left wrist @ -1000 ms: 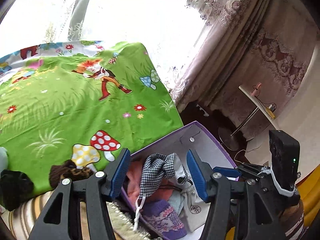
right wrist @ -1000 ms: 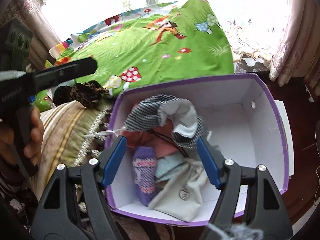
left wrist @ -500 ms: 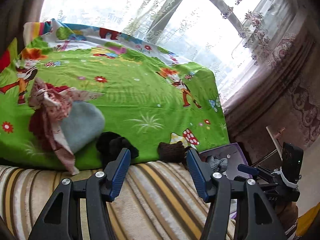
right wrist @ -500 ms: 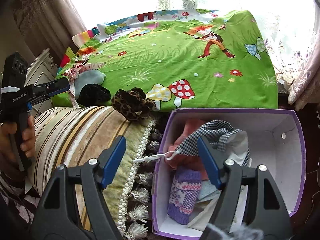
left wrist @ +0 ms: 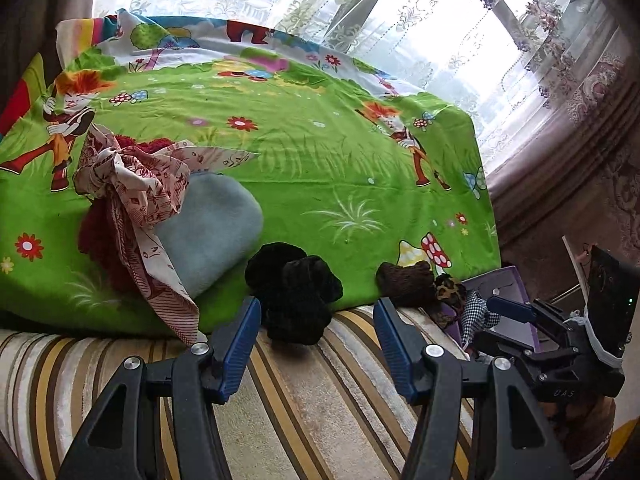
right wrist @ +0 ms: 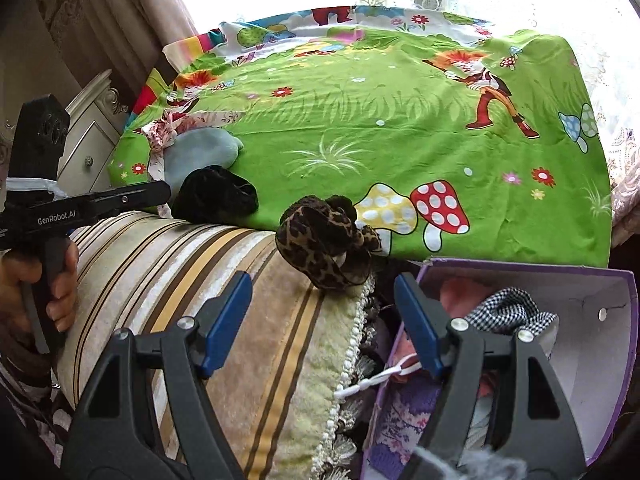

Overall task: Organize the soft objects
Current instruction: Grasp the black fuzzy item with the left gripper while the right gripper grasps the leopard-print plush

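Closest in, both tools are spread wide with nothing between the blue pads. The left tool [left wrist: 316, 338] hangs over the striped cushion [left wrist: 304, 408] that runs along the near edge of the bed, lined up with a black velvet scrunchie [left wrist: 294, 290] that sits half on the cushion, half on the green cartoon bedsheet [left wrist: 320, 152]. The right tool [right wrist: 322, 326] is over the fringed right end of that cushion, with a leopard-print scrunchie [right wrist: 326, 242] just past its pads, perched on the cushion's top right where it meets the sheet.

Off the bed's near right corner there's a purple box [right wrist: 600, 360] already holding soft stuff: a black-and-white checked cloth [right wrist: 510, 310], something pink [right wrist: 456, 292] and a purple knit piece [right wrist: 404, 416].

A bit further back in the left view, a brown fuzzy item [left wrist: 404, 282] lies at the sheet's near edge. Toward the near left of the bed there's a pale blue pouch [left wrist: 212, 228] touching a red-and-white patterned scarf [left wrist: 136, 188], which is draped over a dark red fluffy thing [left wrist: 96, 236].
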Action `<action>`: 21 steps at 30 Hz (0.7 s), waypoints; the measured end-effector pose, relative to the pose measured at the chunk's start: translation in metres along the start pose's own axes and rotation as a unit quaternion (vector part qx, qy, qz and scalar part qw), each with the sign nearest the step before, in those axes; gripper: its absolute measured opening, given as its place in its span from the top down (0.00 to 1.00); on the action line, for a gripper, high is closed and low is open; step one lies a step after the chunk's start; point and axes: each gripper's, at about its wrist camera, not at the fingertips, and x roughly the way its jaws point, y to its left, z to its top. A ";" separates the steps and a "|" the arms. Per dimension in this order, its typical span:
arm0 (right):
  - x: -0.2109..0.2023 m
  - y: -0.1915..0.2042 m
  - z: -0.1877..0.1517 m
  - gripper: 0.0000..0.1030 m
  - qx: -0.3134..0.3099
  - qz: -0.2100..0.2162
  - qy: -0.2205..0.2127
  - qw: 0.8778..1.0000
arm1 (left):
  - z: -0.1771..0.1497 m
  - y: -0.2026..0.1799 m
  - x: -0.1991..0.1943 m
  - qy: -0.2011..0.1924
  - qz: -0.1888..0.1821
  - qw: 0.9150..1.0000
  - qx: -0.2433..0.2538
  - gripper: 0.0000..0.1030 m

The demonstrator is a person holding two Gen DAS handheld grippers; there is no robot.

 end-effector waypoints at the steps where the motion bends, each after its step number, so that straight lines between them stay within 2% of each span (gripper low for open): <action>1: 0.005 0.002 0.002 0.26 -0.002 -0.003 0.002 1.000 | 0.002 0.000 0.004 0.004 0.004 1.000 0.003 0.42; 5: 0.021 0.008 0.010 0.26 -0.012 -0.018 0.011 1.000 | 0.010 0.000 0.018 0.019 0.017 1.000 0.014 0.42; 6: 0.024 0.009 0.012 0.30 -0.014 -0.016 0.010 1.000 | 0.011 0.000 0.023 0.026 0.021 0.999 0.016 0.42; 8: 0.030 0.011 0.014 0.49 -0.017 -0.007 0.015 1.000 | 0.013 0.001 0.032 0.038 0.029 0.999 0.018 0.42; 9: 0.033 0.011 0.014 0.64 -0.017 -0.003 0.021 1.000 | 0.014 0.001 0.037 0.044 0.031 0.998 0.021 0.42; 11: 0.037 0.009 0.013 0.74 -0.011 0.005 0.026 1.000 | 0.015 0.001 0.045 0.054 0.035 0.998 0.025 0.43; 12: 0.037 0.007 0.012 0.80 -0.008 0.009 0.027 1.000 | 0.016 0.000 0.049 0.057 0.037 0.997 0.030 0.49; 13: 0.036 0.005 0.012 0.84 -0.004 0.011 0.026 1.000 | 0.016 0.000 0.052 0.062 0.037 0.997 0.035 0.63; 16: 0.021 -0.005 0.010 0.86 0.008 0.018 0.016 1.000 | 0.015 0.000 0.056 0.064 0.033 0.997 0.036 0.77; 21: -0.016 -0.033 0.001 0.87 0.039 0.009 -0.006 0.999 | 0.015 0.000 0.052 0.058 0.028 0.997 0.035 0.83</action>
